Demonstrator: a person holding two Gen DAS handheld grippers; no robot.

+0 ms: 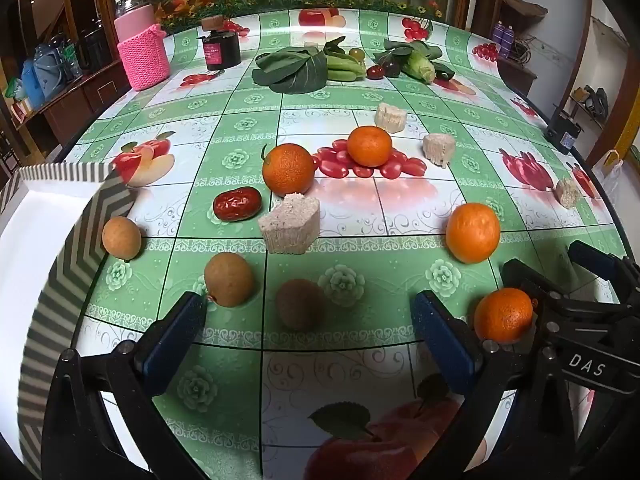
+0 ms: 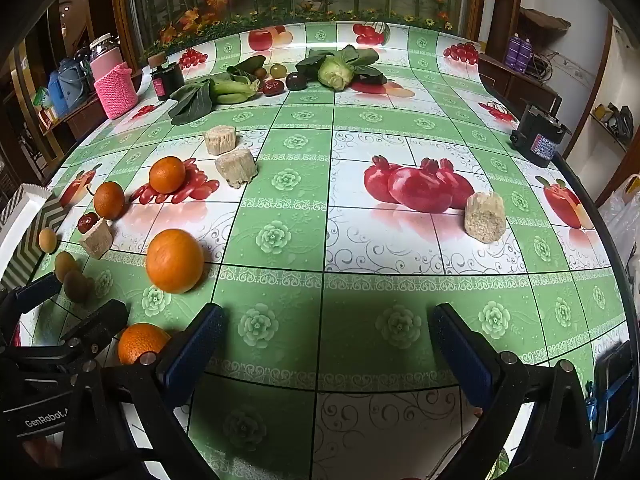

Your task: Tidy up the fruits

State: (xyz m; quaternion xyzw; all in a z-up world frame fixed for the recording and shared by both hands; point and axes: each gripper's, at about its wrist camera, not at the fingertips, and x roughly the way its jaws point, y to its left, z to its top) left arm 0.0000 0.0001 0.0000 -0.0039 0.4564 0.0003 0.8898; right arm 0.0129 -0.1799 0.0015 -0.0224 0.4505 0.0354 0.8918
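Note:
My left gripper (image 1: 310, 300) is open, tilted down over the fruit-print tablecloth (image 1: 360, 216). A brown round fruit (image 1: 300, 304) lies on the cloth between its blue pads (image 1: 176, 340), untouched. Two more brown fruits (image 1: 229, 279) (image 1: 121, 237), a red date (image 1: 237, 209) and several oranges (image 1: 288, 169) (image 1: 473, 233) (image 1: 503, 314) lie around. My right gripper (image 2: 327, 312) is open over bare cloth with nothing between its fingers. Left of it sit an orange (image 2: 175, 260) and another (image 2: 142, 342) close to its left finger.
A chevron-patterned box (image 1: 80, 240) with a white inside stands at the left edge. Beige fibrous chunks (image 1: 289, 225) (image 2: 485, 216) are scattered about. Leafy vegetables (image 1: 292, 68), a pink knitted bottle (image 1: 143, 52) and a dark jar (image 1: 222, 50) stand at the back. A black device (image 2: 536, 136) sits on the right edge.

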